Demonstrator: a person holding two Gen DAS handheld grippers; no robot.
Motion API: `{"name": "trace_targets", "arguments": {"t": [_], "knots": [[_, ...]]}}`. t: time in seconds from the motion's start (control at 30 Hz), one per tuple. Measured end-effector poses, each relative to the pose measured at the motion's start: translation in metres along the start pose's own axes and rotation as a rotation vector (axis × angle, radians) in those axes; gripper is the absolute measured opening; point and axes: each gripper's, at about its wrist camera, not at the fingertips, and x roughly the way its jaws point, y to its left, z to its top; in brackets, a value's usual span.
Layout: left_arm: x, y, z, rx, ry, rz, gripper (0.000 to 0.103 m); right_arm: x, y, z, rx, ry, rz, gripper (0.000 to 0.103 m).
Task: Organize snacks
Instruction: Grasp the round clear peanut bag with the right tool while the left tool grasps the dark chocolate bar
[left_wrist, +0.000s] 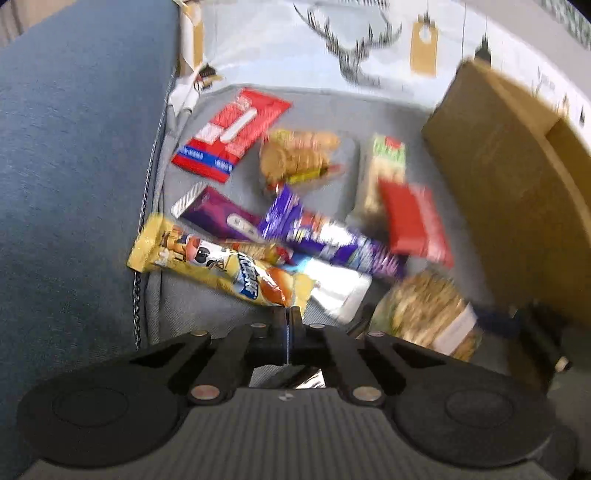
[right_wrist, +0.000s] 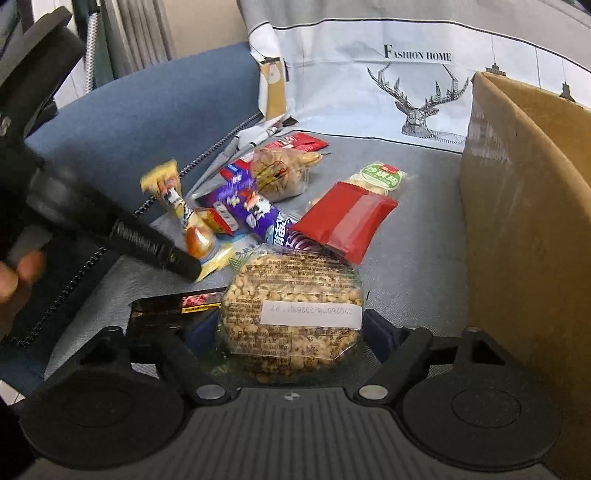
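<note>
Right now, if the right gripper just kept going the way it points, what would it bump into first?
Most likely the round peanut cake, which lies between the open jaws of the right gripper. How near it is cannot be judged.

A deer-printed cloth hangs behind the grey cushion, beside a blue armrest.

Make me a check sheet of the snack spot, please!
Surface: grey cloth, bare near the cardboard box.
Job's things: yellow bar, purple bar, red packet and peanut pack, piled loosely with more snacks.
Clutter: nothing seen.
Grippers: left gripper shut on the yellow bar's end; right gripper open around the peanut pack.
Cables: dark beaded cord along the blue cushion.
Surroundings: deer-print cloth behind.
</note>
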Motion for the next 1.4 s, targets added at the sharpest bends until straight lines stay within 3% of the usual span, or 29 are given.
{"name": "trace_targets", "arguments": {"t": [0.17, 0.27, 0.43, 0.57, 0.63, 0.7, 0.8, 0.83, 0.97, 1.03, 1.1, 1.17, 1.33, 1.4], "knots": [[-0.020, 0.011, 0.001, -0.185, -0.044, -0.159, 0.000, -0.022, 0.011, -0.001, -0.074, -0.005, 0.002, 0.082], [-0.024, 0.007, 0.001, -0.252, -0.017, -0.230, 0.000, -0.045, 0.017, 0.000, -0.099, 0.030, 0.013, 0.082], [-0.016, 0.004, -0.009, -0.365, 0.075, -0.262, 0.000, -0.074, 0.027, -0.010, -0.152, 0.120, -0.014, 0.082], [-0.021, 0.009, -0.011, -0.369, 0.031, -0.226, 0.001, -0.073, 0.025, -0.032, -0.136, 0.146, -0.024, 0.082], [-0.019, 0.010, -0.010, -0.342, 0.036, -0.181, 0.013, -0.068, 0.023, -0.039, -0.124, 0.151, -0.024, 0.082], [-0.012, 0.001, -0.007, -0.270, 0.072, -0.141, 0.056, -0.064, 0.024, -0.042, -0.130, 0.143, -0.023, 0.083], [-0.005, -0.018, -0.006, -0.104, 0.106, -0.101, 0.084, -0.058, 0.025, -0.044, -0.158, 0.137, -0.020, 0.083], [-0.005, -0.023, -0.009, -0.054, 0.114, -0.087, 0.087, -0.056, 0.024, -0.045, -0.161, 0.142, -0.020, 0.083], [0.006, -0.043, -0.021, 0.108, 0.165, -0.009, 0.085, -0.052, 0.024, -0.050, -0.164, 0.151, -0.020, 0.086], [0.011, -0.046, -0.025, 0.143, 0.175, 0.015, 0.075, -0.051, 0.025, -0.050, -0.170, 0.150, -0.017, 0.086], [0.009, -0.047, -0.025, 0.170, 0.150, 0.026, 0.050, -0.050, 0.023, -0.049, -0.162, 0.152, -0.010, 0.085], [0.005, -0.044, -0.022, 0.144, 0.130, -0.012, 0.043, -0.050, 0.022, -0.049, -0.154, 0.148, -0.006, 0.085], [-0.009, -0.033, -0.014, 0.040, 0.057, -0.115, 0.043, -0.056, 0.022, -0.044, -0.145, 0.081, -0.011, 0.083], [-0.006, -0.030, -0.013, 0.018, 0.067, -0.108, 0.043, -0.055, 0.021, -0.042, -0.131, 0.073, -0.010, 0.083]]}}
